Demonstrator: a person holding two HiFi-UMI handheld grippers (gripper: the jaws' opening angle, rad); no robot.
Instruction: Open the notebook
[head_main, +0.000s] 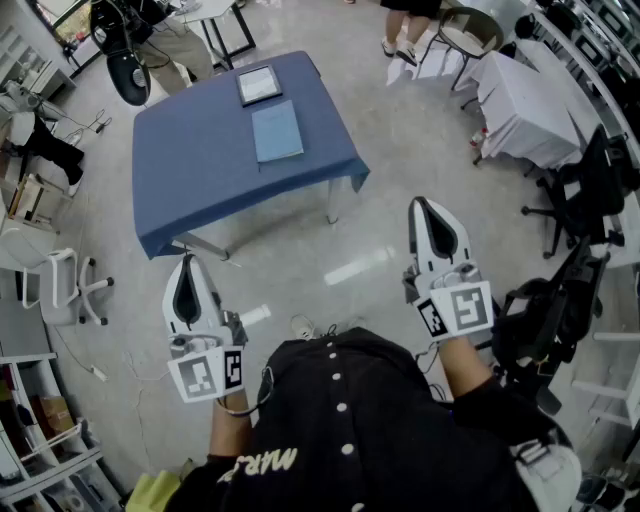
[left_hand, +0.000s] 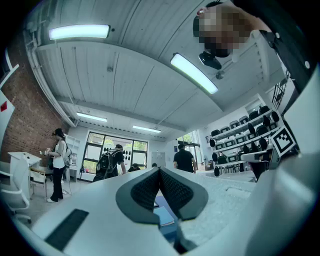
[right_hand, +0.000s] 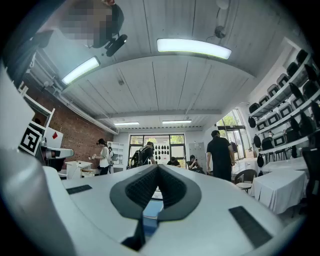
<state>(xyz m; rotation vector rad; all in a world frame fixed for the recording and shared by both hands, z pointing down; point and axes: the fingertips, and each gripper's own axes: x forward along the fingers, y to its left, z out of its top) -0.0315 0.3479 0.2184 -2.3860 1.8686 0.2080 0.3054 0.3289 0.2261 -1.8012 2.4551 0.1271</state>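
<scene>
A closed blue notebook (head_main: 277, 132) lies flat on a table under a blue cloth (head_main: 200, 170), far ahead of me across the floor. A dark framed tablet-like item (head_main: 259, 85) lies just beyond it. My left gripper (head_main: 187, 262) and right gripper (head_main: 421, 206) are held close to my body, well short of the table, pointing toward it. Both have their jaws shut with nothing between them. In the left gripper view the pads meet at the left gripper's tip (left_hand: 160, 170), and a piece of the notebook (left_hand: 163, 216) shows below. The right gripper (right_hand: 158, 167) looks the same.
A white chair (head_main: 60, 285) and shelving stand at the left. A black office chair (head_main: 580, 200) and a white-clothed table (head_main: 530, 105) stand at the right. Bare floor lies between me and the blue table. People stand at the far end of the room (right_hand: 218, 155).
</scene>
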